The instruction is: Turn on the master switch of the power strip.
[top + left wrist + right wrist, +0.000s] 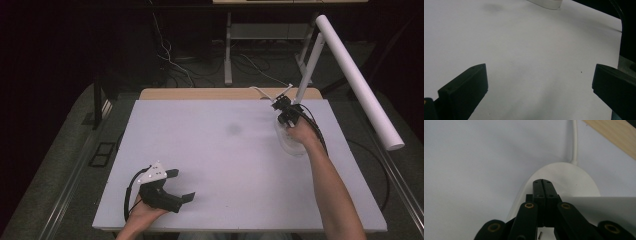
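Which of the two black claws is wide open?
The left claw, near the front edge of the white table, has its jaws far apart with nothing between. The right claw is shut, tips over the white lamp base.

The lamp base is cut off by the top edge.

The left hand-held gripper is lying low near the person's side, its jaws standing wide apart with nothing between them. The right forearm is stretching forward, and the right hand-held gripper is pointing away with its jaws pressed together.
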`<state>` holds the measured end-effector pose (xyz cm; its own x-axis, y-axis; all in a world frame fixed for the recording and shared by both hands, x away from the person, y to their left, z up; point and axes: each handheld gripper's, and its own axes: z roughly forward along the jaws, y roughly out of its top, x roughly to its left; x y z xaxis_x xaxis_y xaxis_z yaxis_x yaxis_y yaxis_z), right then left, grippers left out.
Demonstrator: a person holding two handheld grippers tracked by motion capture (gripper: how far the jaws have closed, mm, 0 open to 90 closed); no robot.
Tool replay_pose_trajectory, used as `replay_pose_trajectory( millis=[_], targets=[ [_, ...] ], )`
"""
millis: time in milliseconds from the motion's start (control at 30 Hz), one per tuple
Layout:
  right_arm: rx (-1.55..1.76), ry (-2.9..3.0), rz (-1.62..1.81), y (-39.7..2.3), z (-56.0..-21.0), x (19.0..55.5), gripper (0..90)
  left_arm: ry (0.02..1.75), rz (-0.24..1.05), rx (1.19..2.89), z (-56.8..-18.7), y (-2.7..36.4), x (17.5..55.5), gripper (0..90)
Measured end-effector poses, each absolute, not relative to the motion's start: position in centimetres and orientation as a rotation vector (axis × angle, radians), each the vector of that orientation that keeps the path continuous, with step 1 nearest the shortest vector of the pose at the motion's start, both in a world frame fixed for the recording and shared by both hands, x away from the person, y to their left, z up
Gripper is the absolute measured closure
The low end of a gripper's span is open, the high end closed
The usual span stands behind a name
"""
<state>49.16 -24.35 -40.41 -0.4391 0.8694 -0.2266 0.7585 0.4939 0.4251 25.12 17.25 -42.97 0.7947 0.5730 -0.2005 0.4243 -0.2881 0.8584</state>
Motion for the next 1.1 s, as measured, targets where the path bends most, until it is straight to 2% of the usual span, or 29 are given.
replay_pose_trajectory(
  millis=[433, 1100],
  targets=[
    [1.363, 2.302, 0.393, -24.9, -39.9, 49.1, 89.2, 0.761, 0.170, 1.917, -43.0, 17.3, 25.3, 0.0],
    [1.337, 2.269, 0.569, -24.2, -35.9, 46.7, 89.0, 0.761, 0.165, 1.911, -43.0, 17.3, 25.3, 0.0]
  ],
)
